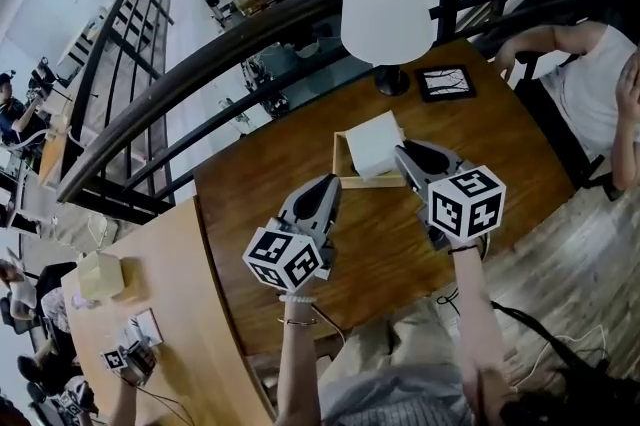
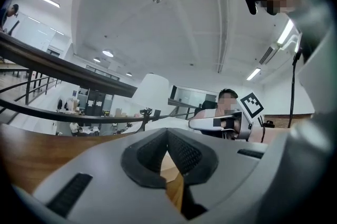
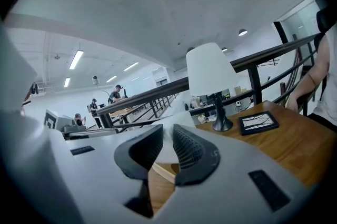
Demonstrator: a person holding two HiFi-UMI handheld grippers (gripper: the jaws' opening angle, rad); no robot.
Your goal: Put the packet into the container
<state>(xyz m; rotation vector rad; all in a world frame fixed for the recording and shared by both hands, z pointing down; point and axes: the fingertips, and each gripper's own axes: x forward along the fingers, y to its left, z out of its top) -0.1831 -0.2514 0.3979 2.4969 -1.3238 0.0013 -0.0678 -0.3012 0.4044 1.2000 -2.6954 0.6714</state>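
Beyond the container (image 1: 362,180) and packet (image 1: 372,144) stand a lamp (image 1: 388,9) and frame (image 1: 446,83).

The head camera looked steeply down on the table (image 1: 520,164) from well above. Each gripper camera sat low behind its jaws, nearly level, close over the tabletop. All three views shared the lamp (image 1: 388,9). The left gripper (image 1: 322,186) view also caught the right gripper (image 1: 405,156).
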